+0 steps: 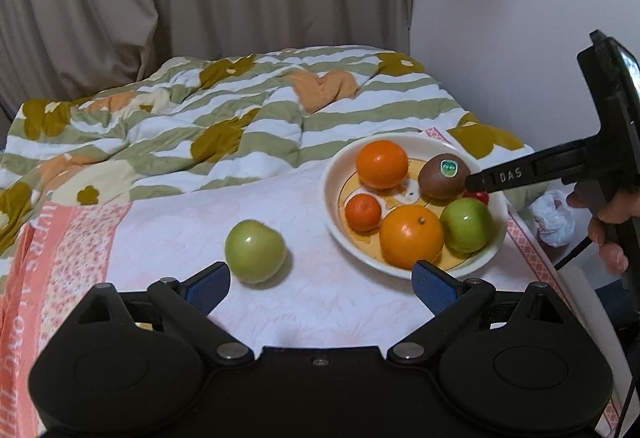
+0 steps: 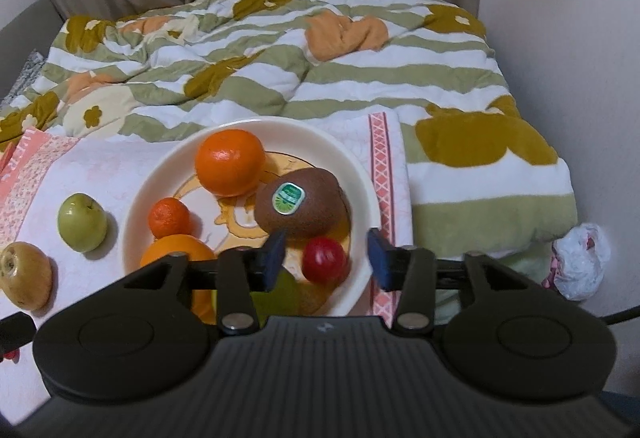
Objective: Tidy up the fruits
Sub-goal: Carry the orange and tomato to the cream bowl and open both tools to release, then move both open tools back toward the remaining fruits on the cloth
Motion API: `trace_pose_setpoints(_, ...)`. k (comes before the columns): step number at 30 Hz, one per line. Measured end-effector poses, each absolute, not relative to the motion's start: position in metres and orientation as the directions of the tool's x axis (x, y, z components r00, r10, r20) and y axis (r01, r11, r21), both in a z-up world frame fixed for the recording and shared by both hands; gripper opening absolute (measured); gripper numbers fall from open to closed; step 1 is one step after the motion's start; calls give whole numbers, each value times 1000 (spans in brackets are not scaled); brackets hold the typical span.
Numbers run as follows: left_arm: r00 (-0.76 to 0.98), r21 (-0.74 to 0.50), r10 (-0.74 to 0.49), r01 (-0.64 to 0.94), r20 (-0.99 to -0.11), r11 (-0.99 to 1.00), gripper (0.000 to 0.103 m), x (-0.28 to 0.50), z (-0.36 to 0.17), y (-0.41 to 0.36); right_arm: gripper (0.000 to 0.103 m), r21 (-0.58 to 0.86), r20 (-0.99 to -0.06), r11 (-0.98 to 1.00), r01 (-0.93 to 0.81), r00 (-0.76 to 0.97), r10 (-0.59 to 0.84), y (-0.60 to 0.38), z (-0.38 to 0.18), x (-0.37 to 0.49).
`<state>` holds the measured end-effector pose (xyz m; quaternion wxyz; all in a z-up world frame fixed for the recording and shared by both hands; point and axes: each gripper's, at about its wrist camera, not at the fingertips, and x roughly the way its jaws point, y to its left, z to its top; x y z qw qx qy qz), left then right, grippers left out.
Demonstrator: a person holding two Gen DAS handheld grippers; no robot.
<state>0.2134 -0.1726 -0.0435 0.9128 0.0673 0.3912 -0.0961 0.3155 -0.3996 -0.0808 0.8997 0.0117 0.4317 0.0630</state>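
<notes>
my right gripper (image 2: 326, 256) spread around the red fruit (image 2: 324, 260) in the bowl (image 2: 360, 174); left gripper (image 1: 320, 278) spread, empty. risk: nudging the kiwi (image 2: 302, 202) out toward the cloth's right edge.

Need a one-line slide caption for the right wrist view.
Open right gripper over bowl holding stickered kiwi, oranges and small red fruit.

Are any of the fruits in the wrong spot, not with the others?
Yes. Most fruit sits in the white bowl, but a green apple and a yellowish kiwi lie loose on the pink cloth beside it. Nothing looks spilled or broken.
</notes>
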Motion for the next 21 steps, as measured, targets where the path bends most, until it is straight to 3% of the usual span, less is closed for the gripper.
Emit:
trace_pose_setpoints(2, 678, 48, -117, 220, -726, 974, 99, 209, -43, -171, 103, 54, -758, 993, -102, 644, 107, -397, -77, 311)
trace_pose_setpoints(21, 775, 73, -38, 108, -630, 992, 100, 141, -1, -156, 103, 6, -649, 981, -194, 745, 151, -379, -15, 242)
